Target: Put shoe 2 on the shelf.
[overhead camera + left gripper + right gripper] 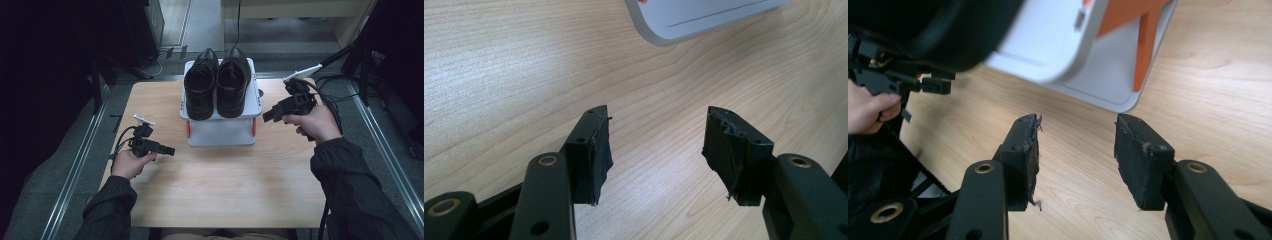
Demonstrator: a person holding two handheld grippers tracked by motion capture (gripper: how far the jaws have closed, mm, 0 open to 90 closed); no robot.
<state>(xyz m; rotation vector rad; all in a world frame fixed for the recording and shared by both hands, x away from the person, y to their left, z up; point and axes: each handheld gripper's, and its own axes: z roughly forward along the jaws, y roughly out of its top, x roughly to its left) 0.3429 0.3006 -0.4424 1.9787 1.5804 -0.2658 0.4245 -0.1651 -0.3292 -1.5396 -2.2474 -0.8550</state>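
Dark surroundings are hiding the room beyond the wooden table (220, 190), where black dress shoes (216, 82) are sitting atop a white stand (220, 132), flanked by the released, empty left gripper (171, 150) and right gripper (266, 115)

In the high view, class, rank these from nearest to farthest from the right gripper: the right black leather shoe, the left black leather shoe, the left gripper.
Measured from the right gripper:
1. Right black leather shoe, on the white two-tier stand's near side.
2. Left black leather shoe, beside it, farther left.
3. Left gripper, across the wooden table, low left.
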